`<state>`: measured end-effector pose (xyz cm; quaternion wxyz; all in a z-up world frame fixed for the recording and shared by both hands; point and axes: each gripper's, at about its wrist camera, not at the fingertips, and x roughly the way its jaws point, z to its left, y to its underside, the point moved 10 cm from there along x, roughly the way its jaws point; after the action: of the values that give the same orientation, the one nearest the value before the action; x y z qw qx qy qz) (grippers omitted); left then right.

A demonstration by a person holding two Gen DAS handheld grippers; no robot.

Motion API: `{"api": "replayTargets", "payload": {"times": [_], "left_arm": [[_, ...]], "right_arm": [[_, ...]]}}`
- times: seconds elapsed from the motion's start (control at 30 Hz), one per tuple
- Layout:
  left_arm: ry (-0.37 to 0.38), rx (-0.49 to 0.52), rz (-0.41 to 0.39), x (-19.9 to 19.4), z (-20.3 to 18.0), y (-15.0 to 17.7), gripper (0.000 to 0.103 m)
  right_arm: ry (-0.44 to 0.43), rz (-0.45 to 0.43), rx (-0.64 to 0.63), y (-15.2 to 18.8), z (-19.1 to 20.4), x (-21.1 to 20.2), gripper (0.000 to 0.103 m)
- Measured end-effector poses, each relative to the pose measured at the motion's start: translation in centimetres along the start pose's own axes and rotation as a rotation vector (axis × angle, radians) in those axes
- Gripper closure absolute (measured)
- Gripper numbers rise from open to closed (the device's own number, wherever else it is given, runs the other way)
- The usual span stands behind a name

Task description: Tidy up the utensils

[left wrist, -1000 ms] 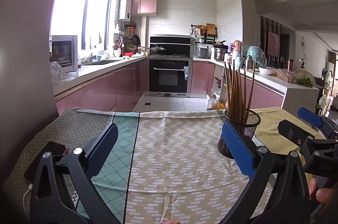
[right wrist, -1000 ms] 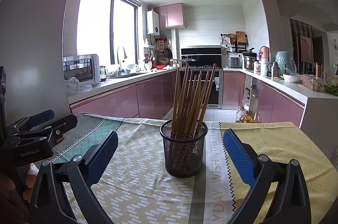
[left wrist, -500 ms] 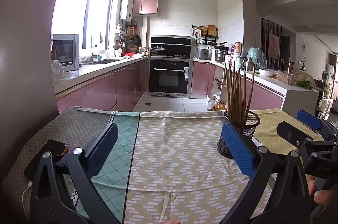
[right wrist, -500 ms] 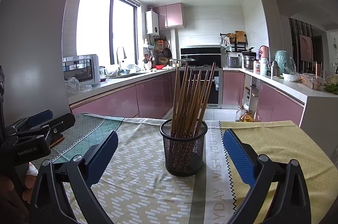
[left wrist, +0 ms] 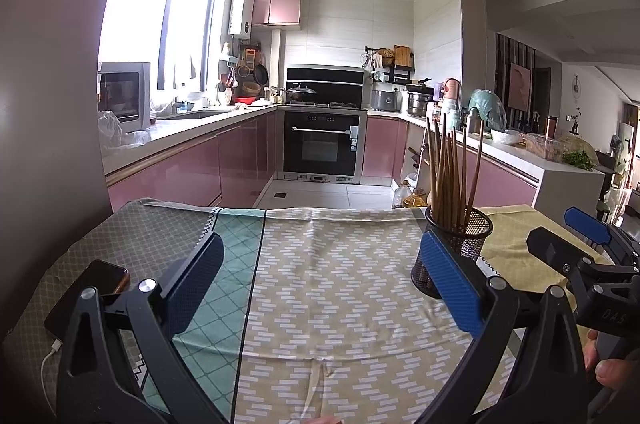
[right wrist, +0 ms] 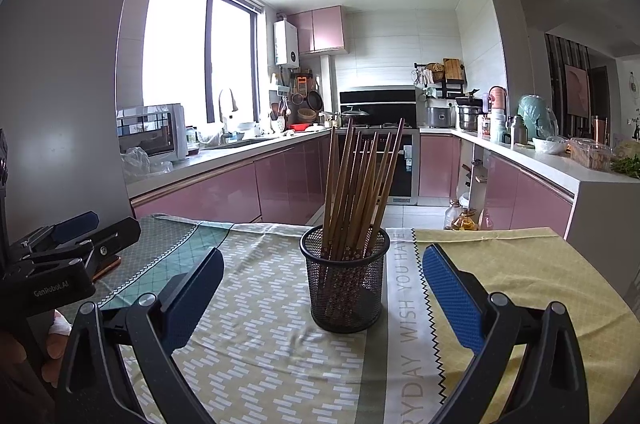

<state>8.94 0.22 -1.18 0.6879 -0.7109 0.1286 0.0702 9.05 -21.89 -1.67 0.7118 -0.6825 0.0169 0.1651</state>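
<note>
A black mesh cup [right wrist: 345, 280] stands upright on the tablecloth, holding several brown wooden chopsticks [right wrist: 360, 191]. My right gripper [right wrist: 322, 296] is open just in front of it, with the cup between and beyond its blue pads. In the left wrist view the same mesh cup [left wrist: 460, 248] sits partly behind the right blue pad, chopsticks [left wrist: 448, 175] sticking up. My left gripper [left wrist: 320, 284] is open over bare cloth, holding nothing. Each gripper shows in the other's view: the right gripper [left wrist: 580, 244] at far right, the left gripper [right wrist: 76, 228] at far left.
A phone [left wrist: 90, 294] on a white cable lies at the table's left edge. The patterned tablecloth [right wrist: 280, 344] covers the table. Beyond the far edge is a kitchen with pink cabinets [left wrist: 192, 171], an oven [left wrist: 324, 147] and a crowded right counter [right wrist: 540, 147].
Both views have crept slightly; the cup sits a touch lower and nearer in the right wrist view. Both grippers stay open with nothing taken hold of.
</note>
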Motion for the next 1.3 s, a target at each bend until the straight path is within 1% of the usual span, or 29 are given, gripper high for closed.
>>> {"api": "replayTargets", "payload": {"times": [1.3], "left_arm": [[-0.002,-0.007,0.006,-0.33,-0.06,0.48,0.006]], "right_arm": [[0.007,0.002,0.007,0.02,-0.22,-0.15,0.006]]}}
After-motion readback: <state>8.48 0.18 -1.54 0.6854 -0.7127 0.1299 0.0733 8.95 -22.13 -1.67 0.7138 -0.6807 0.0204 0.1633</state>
